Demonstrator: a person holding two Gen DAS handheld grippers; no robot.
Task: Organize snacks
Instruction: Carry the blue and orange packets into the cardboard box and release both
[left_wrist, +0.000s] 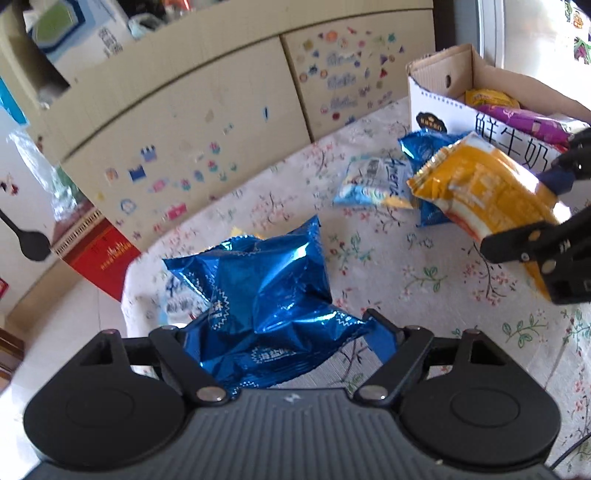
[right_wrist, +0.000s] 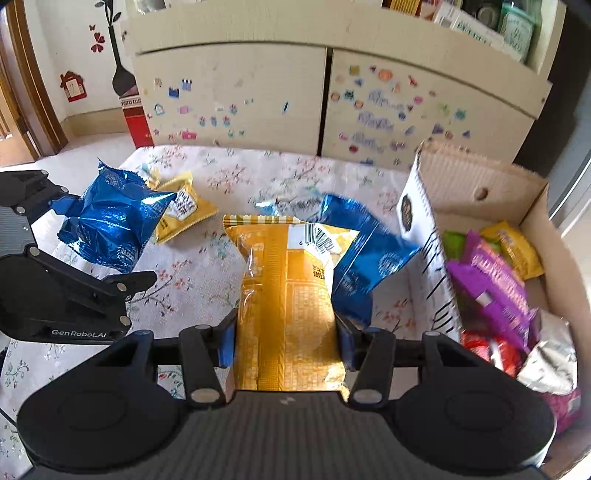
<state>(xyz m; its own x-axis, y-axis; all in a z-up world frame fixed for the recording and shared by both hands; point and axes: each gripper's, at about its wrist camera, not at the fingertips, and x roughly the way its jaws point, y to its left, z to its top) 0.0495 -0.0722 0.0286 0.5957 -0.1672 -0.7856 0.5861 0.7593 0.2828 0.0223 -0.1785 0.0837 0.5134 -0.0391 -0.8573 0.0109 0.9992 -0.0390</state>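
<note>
The left gripper had its jaws clenched on a crumpled blue snack bag, raised off the floral tabletop. The right gripper grasped a yellow snack pack just left of the cardboard box. Only the right wrist view showed the box's full contents, a purple packet among them, and a small yellow packet behind the blue bag.
</note>
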